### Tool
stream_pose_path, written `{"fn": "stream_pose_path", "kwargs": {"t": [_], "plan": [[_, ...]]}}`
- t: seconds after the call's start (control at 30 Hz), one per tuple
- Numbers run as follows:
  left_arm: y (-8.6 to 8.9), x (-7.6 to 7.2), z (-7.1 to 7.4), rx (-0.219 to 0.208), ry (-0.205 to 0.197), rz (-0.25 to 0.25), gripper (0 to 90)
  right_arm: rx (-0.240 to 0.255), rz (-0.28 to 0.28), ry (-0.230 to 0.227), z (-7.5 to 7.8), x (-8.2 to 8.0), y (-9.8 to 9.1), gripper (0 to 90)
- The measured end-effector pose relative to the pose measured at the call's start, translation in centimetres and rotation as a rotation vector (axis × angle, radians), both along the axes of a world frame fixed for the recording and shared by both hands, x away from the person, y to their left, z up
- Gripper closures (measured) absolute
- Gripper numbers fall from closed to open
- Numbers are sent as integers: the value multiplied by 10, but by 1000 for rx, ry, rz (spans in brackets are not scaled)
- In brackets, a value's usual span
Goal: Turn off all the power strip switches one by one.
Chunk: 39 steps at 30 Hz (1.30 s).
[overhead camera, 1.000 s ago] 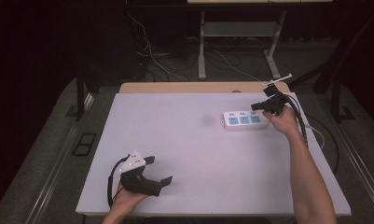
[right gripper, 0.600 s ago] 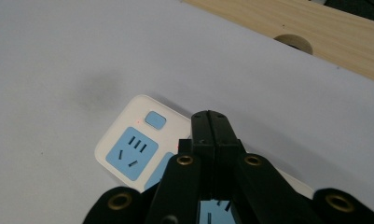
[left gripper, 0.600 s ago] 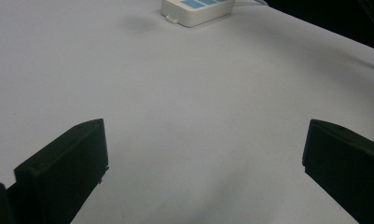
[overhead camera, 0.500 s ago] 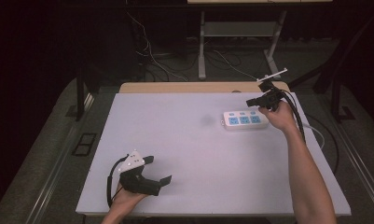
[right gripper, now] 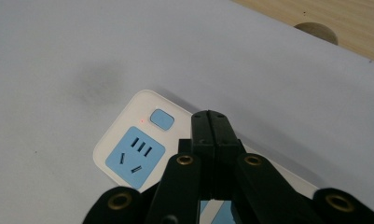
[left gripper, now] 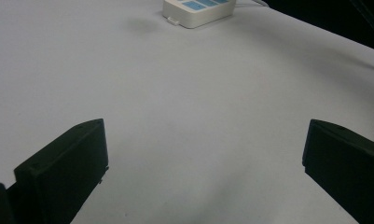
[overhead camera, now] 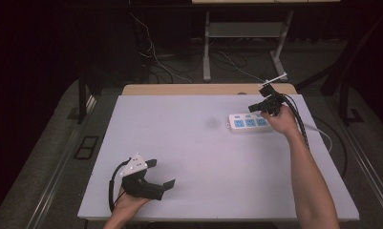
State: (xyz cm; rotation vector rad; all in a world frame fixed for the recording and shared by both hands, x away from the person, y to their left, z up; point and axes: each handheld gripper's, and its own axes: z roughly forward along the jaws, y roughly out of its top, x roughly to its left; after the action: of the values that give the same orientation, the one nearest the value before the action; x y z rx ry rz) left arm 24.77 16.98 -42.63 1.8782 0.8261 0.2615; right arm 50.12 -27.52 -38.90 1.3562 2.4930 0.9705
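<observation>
A white power strip (overhead camera: 249, 123) with blue sockets lies at the far right of the white table (overhead camera: 203, 143). My right gripper (overhead camera: 254, 106) hovers over it, shut with nothing between its jaws. In the right gripper view its closed tips (right gripper: 216, 119) stand just right of the strip's blue switch button (right gripper: 162, 119) on the power strip (right gripper: 124, 140); a small red light glows beside the button. Whether the tips touch the strip I cannot tell. My left gripper (overhead camera: 161, 174) rests near the front left edge, open and empty; its view looks between the jaws (left gripper: 203, 154) toward the power strip (left gripper: 198, 8).
A wooden desk edge (overhead camera: 203, 89) with a round cable hole (right gripper: 316, 32) runs behind the white surface. The strip's white cord (overhead camera: 323, 133) leads off the right side. Cables and a metal stand (overhead camera: 207, 47) are on the floor beyond.
The right gripper has shifted slightly left over the power strip, still shut. The left gripper has stayed where it was.
</observation>
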Motion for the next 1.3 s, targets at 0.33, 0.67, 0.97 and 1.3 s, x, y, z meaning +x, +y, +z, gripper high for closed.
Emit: {"fn": "stream_pose_path", "kwargs": {"t": [0.33,0.67,0.97,1.3], "plan": [[2,0,1,-6,-7,6,0,17,-8,22,-11,5,0,900],[3,-1,1,-4,-8,6,0,-2,-14,49,-21,8,4,900],[3,-1,1,-3,-8,5,0,-6,-19,46,-25,8,4,900],[4,-1,1,-7,-9,3,0,-11,-27,39,-25,9,-1,900]]}}
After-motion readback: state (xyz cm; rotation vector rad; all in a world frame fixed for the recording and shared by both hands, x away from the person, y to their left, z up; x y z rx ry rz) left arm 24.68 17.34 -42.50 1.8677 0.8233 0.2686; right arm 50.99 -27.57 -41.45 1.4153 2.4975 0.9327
